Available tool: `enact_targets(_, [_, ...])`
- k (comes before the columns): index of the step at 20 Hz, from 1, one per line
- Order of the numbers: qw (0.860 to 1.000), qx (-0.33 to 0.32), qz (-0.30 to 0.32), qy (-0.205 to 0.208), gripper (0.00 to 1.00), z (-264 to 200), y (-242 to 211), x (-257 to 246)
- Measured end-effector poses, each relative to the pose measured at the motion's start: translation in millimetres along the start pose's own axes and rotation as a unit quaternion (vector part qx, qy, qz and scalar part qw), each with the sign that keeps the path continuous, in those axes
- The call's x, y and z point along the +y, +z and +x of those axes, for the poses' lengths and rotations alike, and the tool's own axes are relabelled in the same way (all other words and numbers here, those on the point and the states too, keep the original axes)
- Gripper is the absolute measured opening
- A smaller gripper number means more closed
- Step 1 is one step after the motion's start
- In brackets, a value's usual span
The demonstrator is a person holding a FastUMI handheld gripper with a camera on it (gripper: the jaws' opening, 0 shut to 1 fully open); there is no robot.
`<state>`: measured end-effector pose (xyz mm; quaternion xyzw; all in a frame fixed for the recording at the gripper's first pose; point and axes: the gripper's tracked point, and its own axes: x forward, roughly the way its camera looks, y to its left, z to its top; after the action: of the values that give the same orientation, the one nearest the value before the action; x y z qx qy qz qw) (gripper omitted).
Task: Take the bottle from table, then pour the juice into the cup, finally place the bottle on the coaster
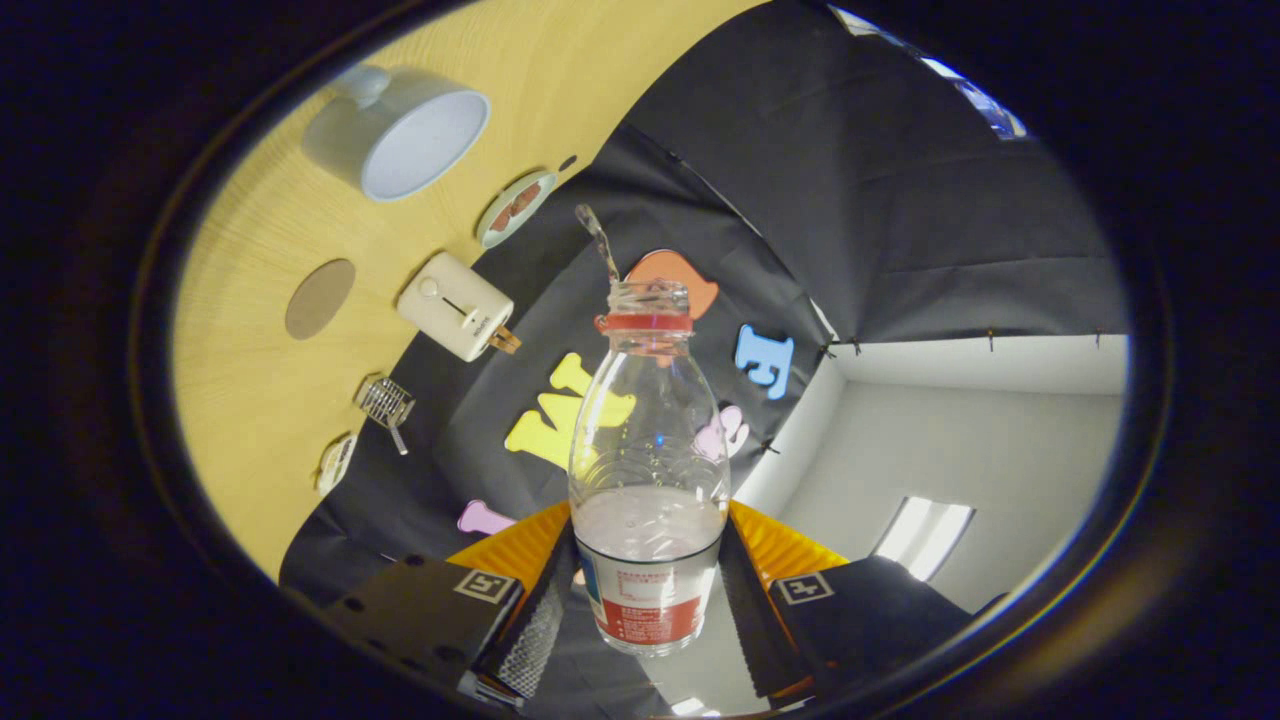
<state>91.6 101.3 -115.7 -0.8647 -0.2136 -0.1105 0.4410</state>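
The gripper (pixel 648 590) is sitting rolled over, so the wooden table (pixel 240 380) is running up the left of the frame and a pale ceiling is filling the lower right. Its 2 fingers (pixel 540 600) are pressing on either side of the bottle (pixel 648 480) at lower centre, clamping it at its labelled base. The bottle is uncapped, with a red ring below its open mouth, and a pale liquid is lying in its lower part. Its label is carrying small print, too fine to read.

At upper left the cup (pixel 405 130) is resting on the table, its opening facing the camera. Below it, at left centre, the round coaster (pixel 320 298) is lying flat, bare. A cream box-shaped device (pixel 458 305) is sitting just right of the coaster; its small marking is illegible.
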Motion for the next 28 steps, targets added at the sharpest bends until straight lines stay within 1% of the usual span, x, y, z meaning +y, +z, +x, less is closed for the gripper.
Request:
enact_targets(4, [1.0, 0.008, 0.019, -0.005, 0.8, 0.7, -5.7, -6.3])
enact_targets(7, [0.999, 0.017, 0.042, 0.006, 0.8, 3.0, -11.0, 5.0])
enact_targets(9, [0.996, 0.037, 0.079, 0.018, 0.8, 3.3, -17.4, 13.8])
enact_targets(10, [0.993, 0.051, 0.107, 0.027, 0.8, 3.7, -20.9, 18.1])
enact_targets(12, [0.98, 0.076, 0.18, 0.05, 0.8, 4.5, -19.7, 29.2])
enact_targets(15, [0.948, 0.104, 0.286, 0.09, 0.8, 5.7, -14.4, 42.5])
enact_targets(16, [0.938, 0.103, 0.315, 0.098, 0.8, 5.7, -9.2, 44.7])
enact_targets(19, [0.911, 0.114, 0.384, 0.103, 0.81, 5.4, -5.3, 41.8])
enact_targets(21, [0.887, 0.123, 0.432, 0.107, 0.81, 5.8, -3.2, 42.8])
enact_targets(24, [0.842, 0.15, 0.506, 0.111, 0.81, 7.8, -10.0, 42.8])
enact_targets(28, [0.771, 0.181, 0.6, 0.109, 0.81, 15.7, -21.5, 40.2])
